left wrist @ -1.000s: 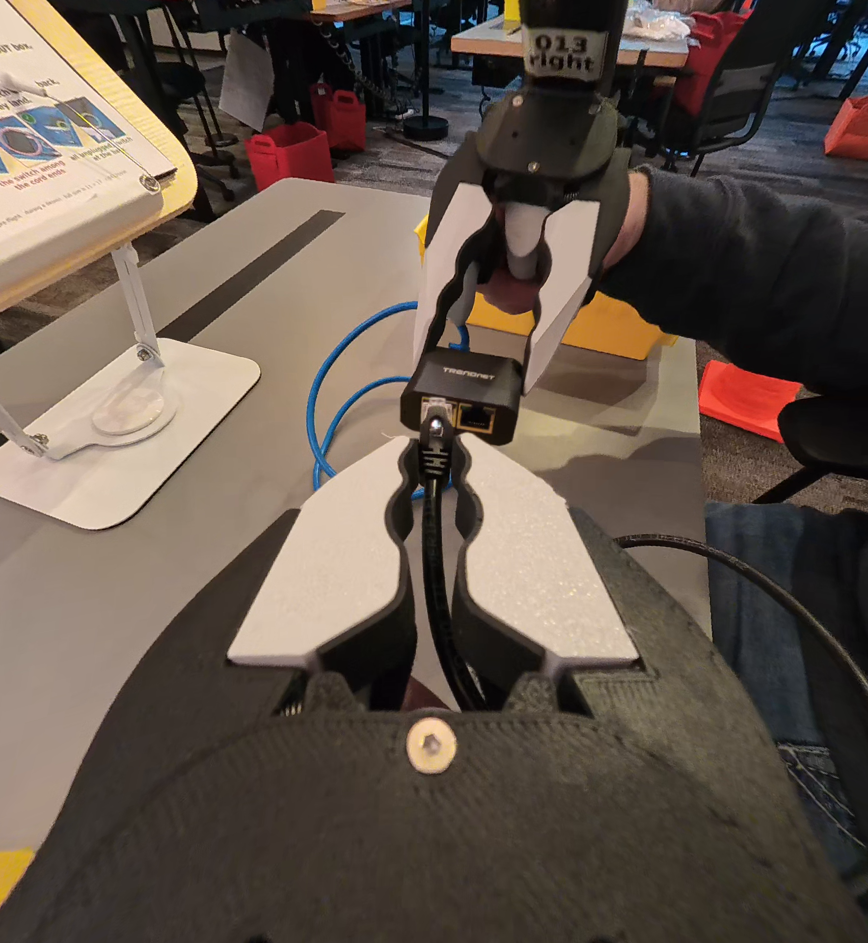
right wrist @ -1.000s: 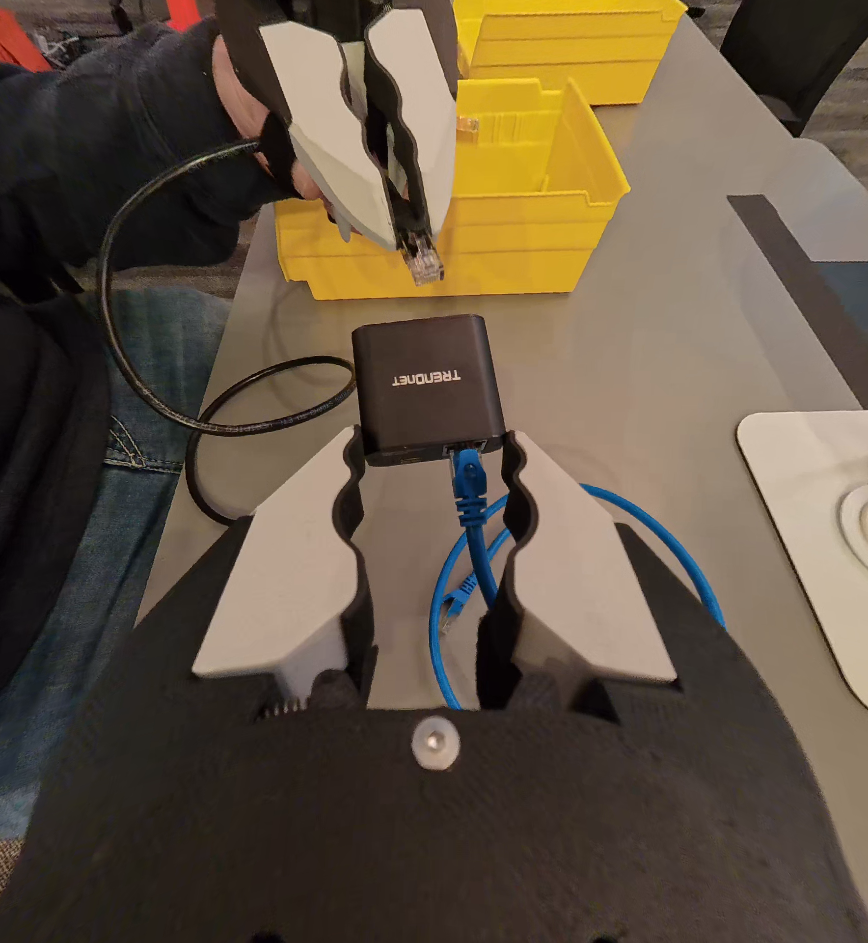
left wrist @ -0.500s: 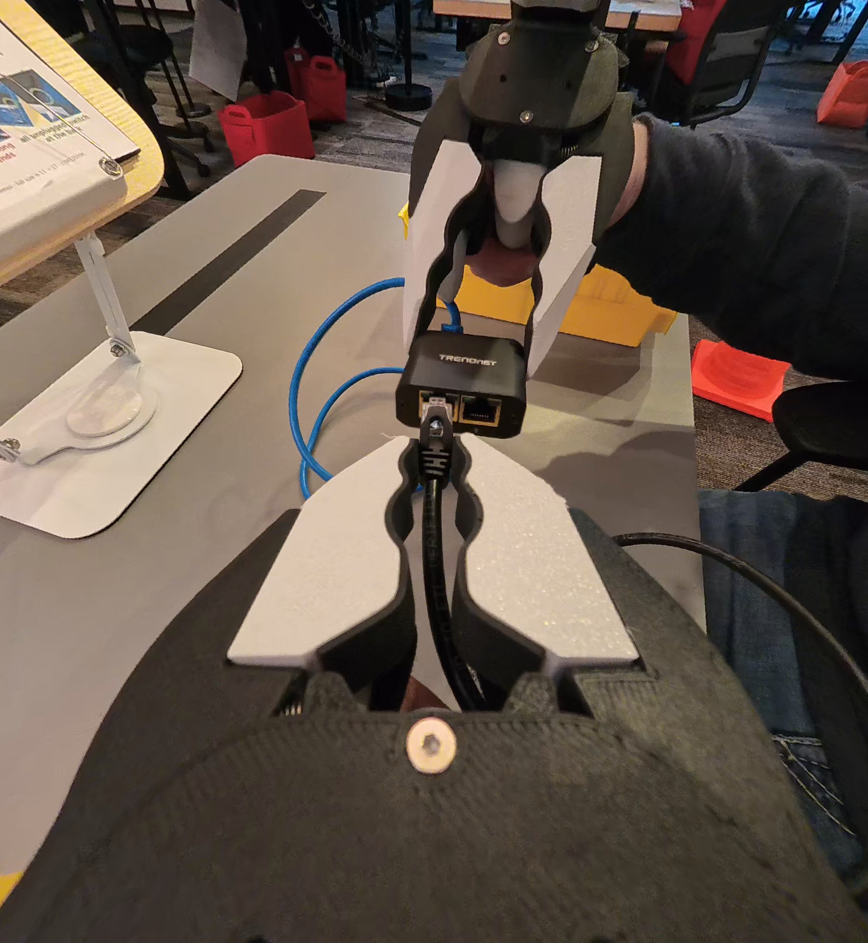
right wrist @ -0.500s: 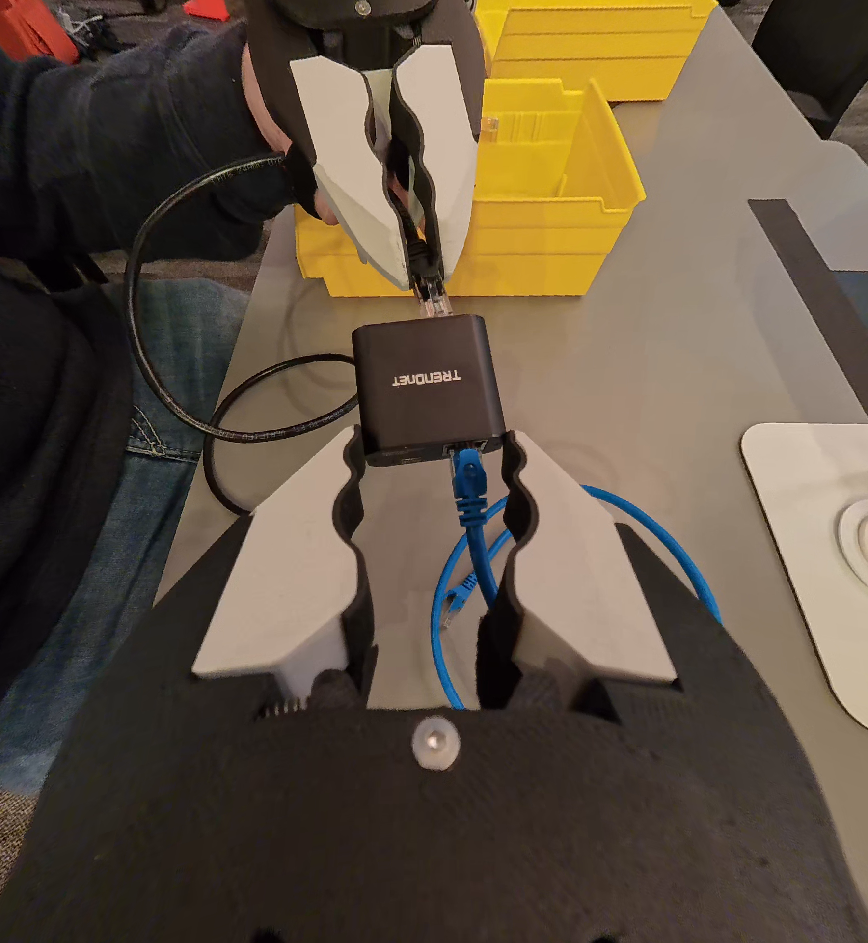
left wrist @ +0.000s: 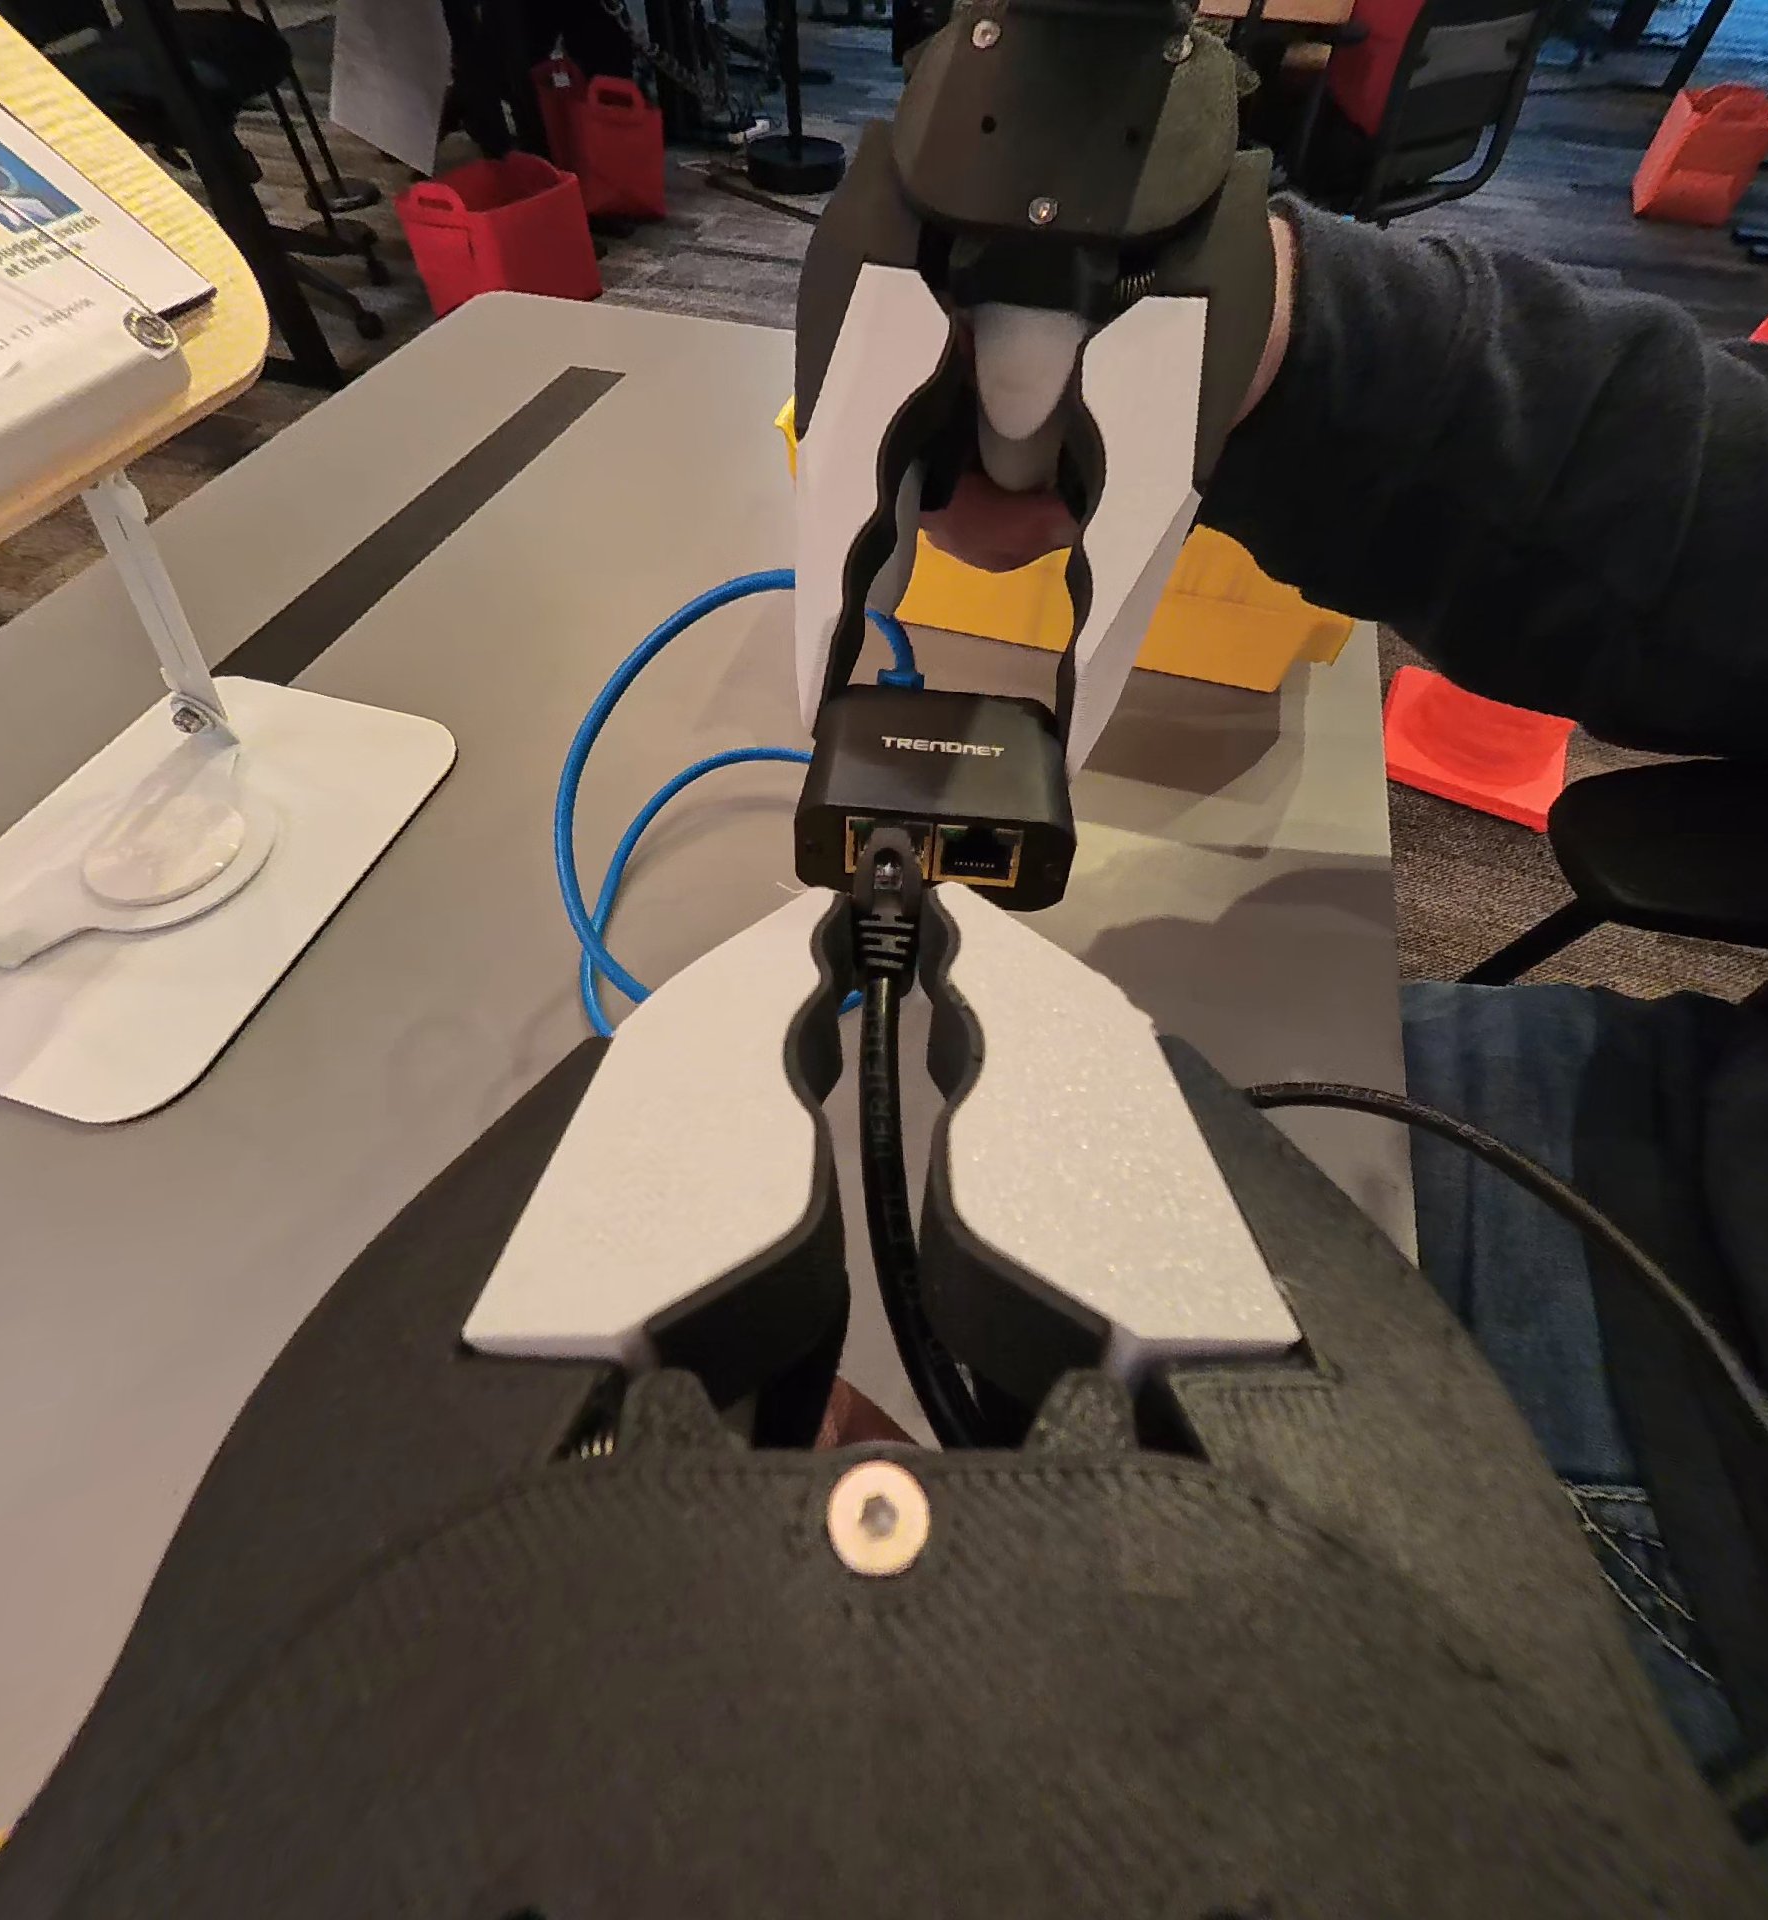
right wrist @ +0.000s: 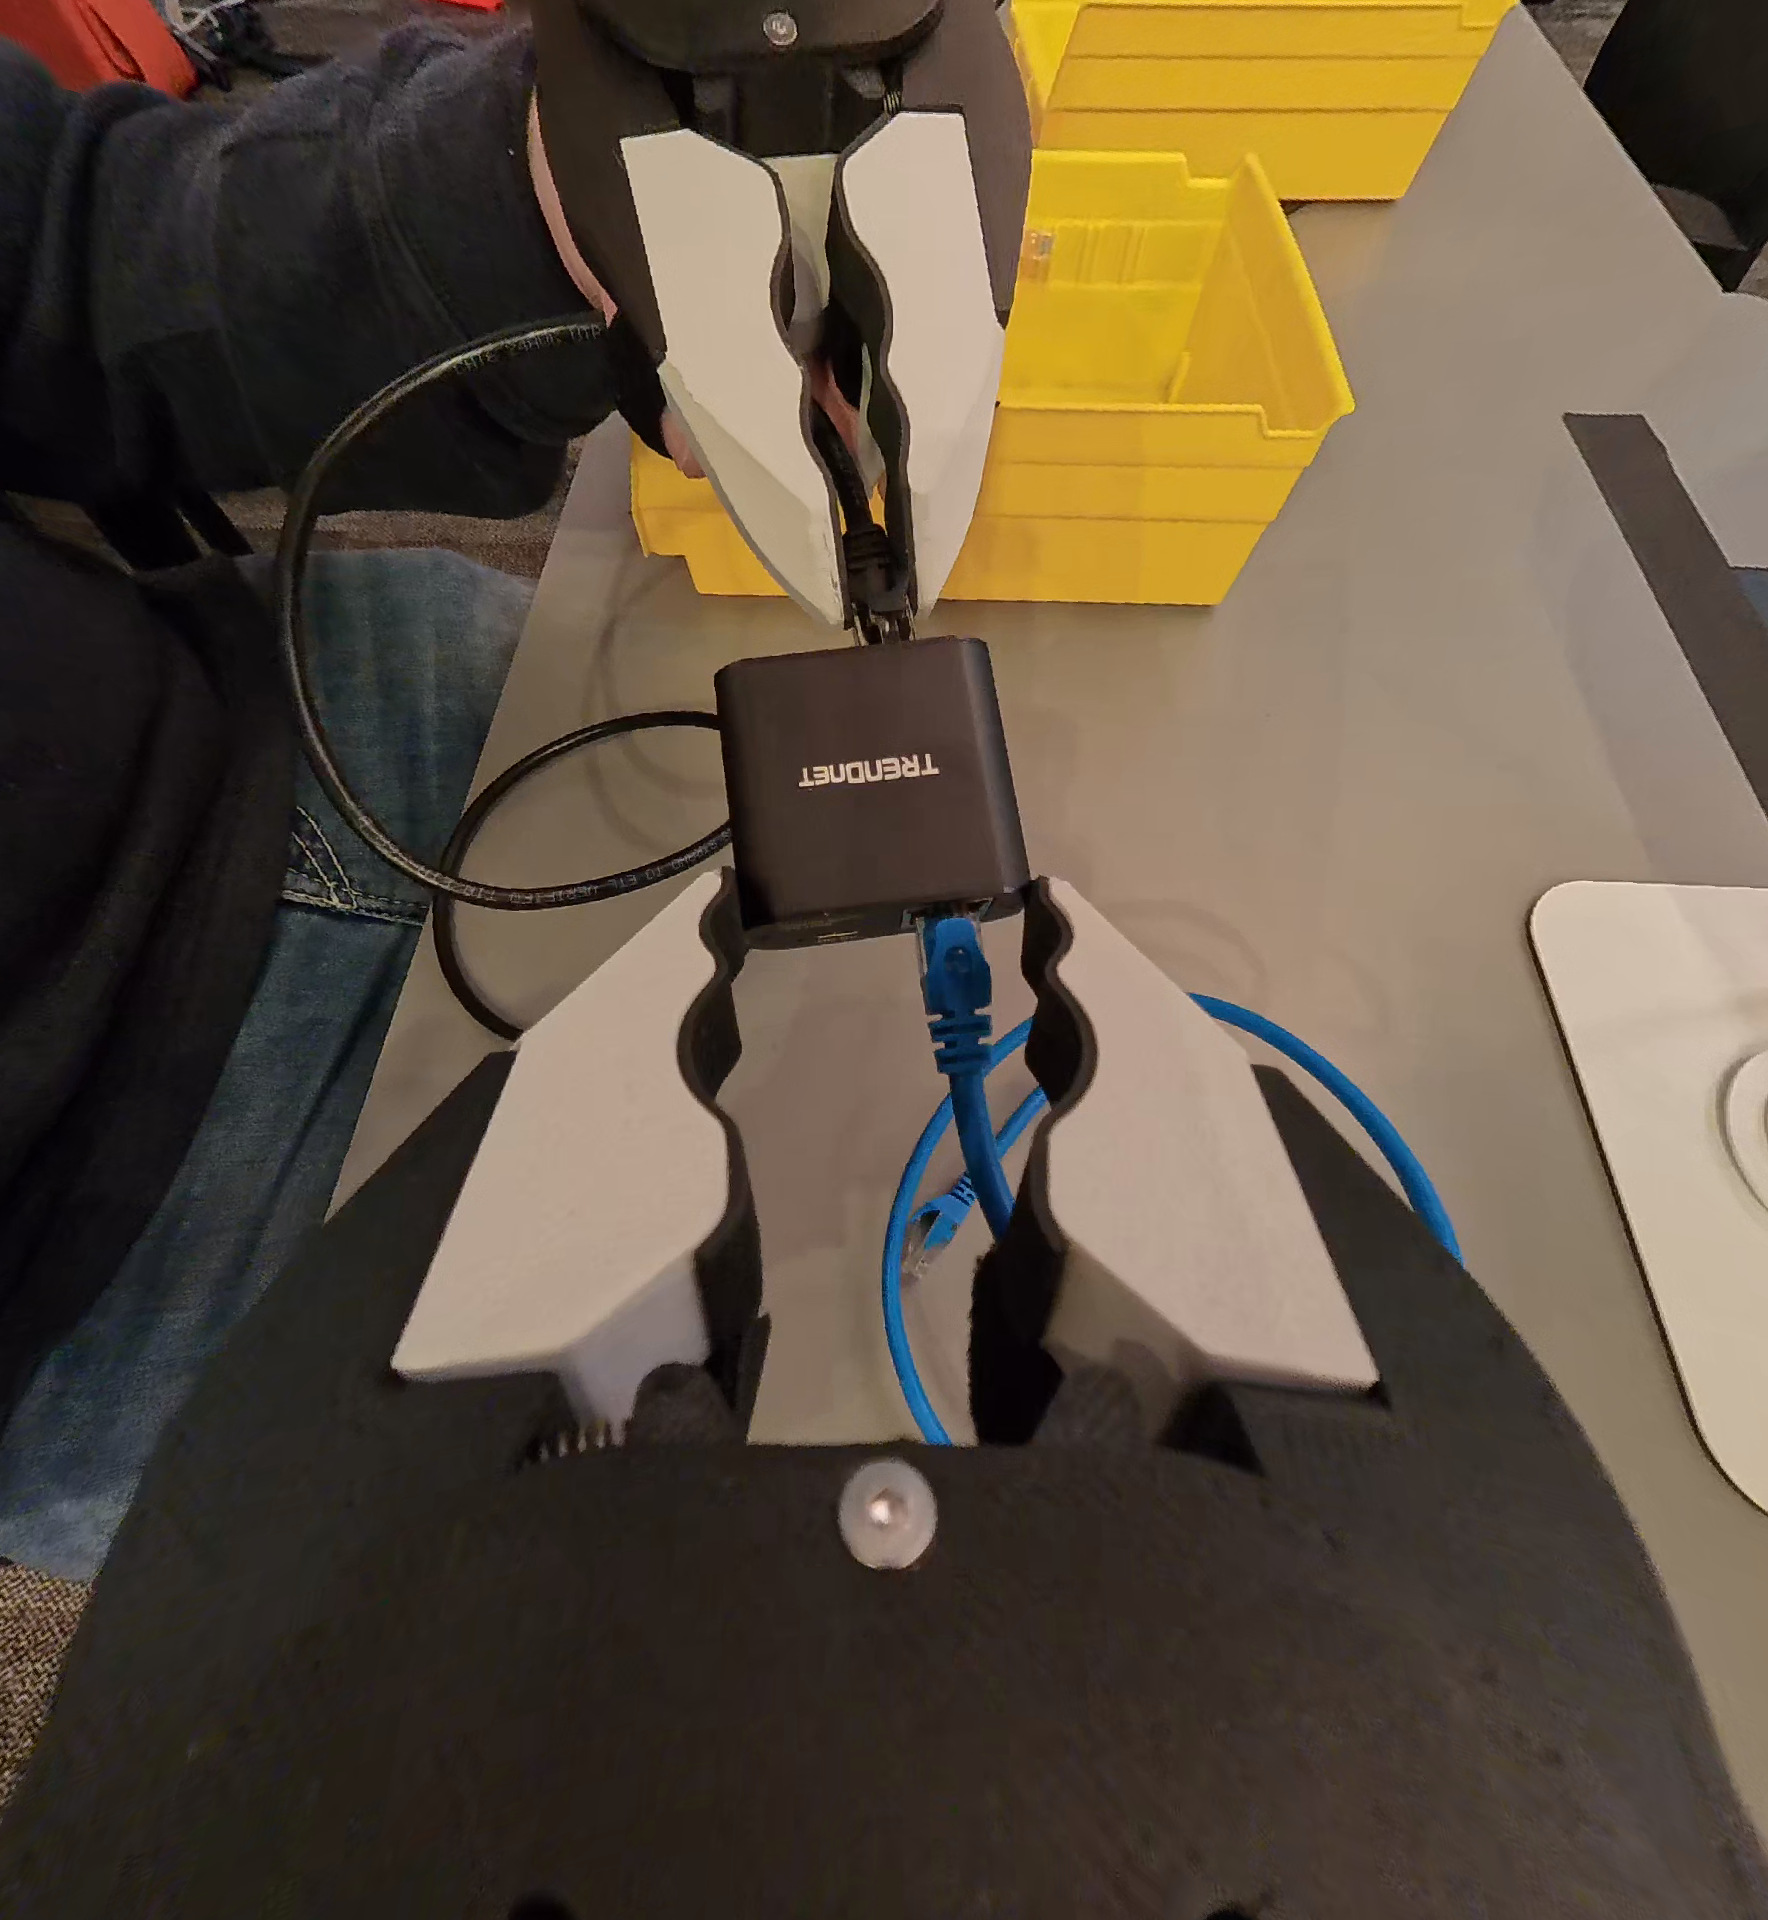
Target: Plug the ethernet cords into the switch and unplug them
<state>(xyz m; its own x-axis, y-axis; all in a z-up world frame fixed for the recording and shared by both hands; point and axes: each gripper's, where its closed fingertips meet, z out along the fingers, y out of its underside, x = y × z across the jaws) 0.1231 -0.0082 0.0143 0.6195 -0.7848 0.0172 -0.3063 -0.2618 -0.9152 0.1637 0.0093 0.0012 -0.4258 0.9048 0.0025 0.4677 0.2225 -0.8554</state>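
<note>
Two cords [left wrist: 885, 1039] [right wrist: 963, 1049], seemingly both plugged into one switch [right wrist: 859, 779].

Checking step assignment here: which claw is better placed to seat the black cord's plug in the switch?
Left. The left claw is shut on the black cord, its plug at the switch port; the right claw only braces the switch.

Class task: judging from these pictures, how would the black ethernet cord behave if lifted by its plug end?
The black ethernet cord would probably flop, since it already sags in loose loops. The part beside the left gripper looks straighter, so perhaps stiffer. It seems light.
</note>
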